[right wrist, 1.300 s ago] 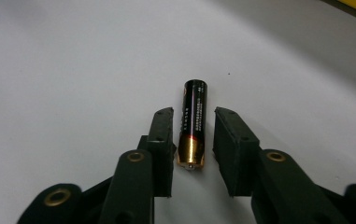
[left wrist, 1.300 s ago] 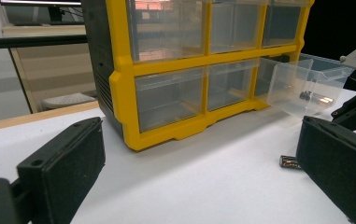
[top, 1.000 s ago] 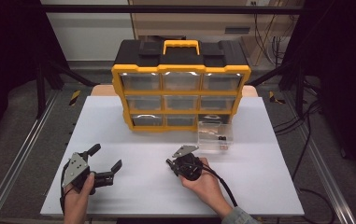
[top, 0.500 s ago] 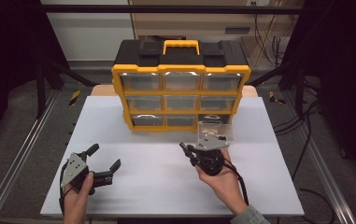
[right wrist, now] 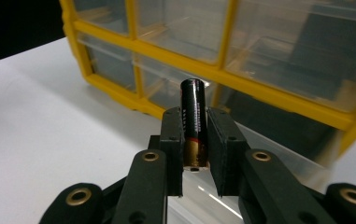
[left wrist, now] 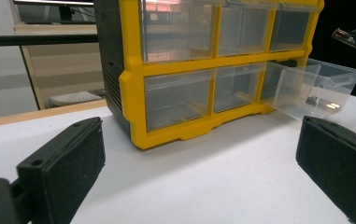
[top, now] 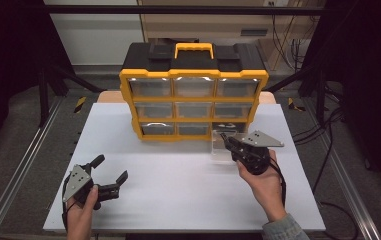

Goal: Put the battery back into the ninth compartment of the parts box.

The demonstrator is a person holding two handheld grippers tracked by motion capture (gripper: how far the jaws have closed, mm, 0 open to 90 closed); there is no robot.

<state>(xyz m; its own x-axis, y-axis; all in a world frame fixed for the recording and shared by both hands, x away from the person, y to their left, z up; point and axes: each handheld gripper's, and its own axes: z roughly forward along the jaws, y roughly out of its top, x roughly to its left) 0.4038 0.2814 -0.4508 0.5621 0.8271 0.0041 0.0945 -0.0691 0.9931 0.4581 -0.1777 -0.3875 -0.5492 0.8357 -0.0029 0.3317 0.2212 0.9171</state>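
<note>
Right gripper view shows a black cylindrical battery with a gold band near its lower end, standing upright between the two black pads of the right gripper, which are clenched on its lower half. Just behind and below it lies the clear plastic drawer pulled out of the bottom right slot of the yellow and black organizer. From the high view, the right gripper hangs over that open drawer, near the right edge of the white tabletop, with its grey three-cornered plate on top and the person's right hand behind it. The organizer stands at the far edge of the tabletop, with a yellow handle on its lid. Left gripper view shows a small dark item lying inside the drawer. Near the front left corner, the left gripper rests in the left hand, its jaws spread wide with nothing between them.
</note>
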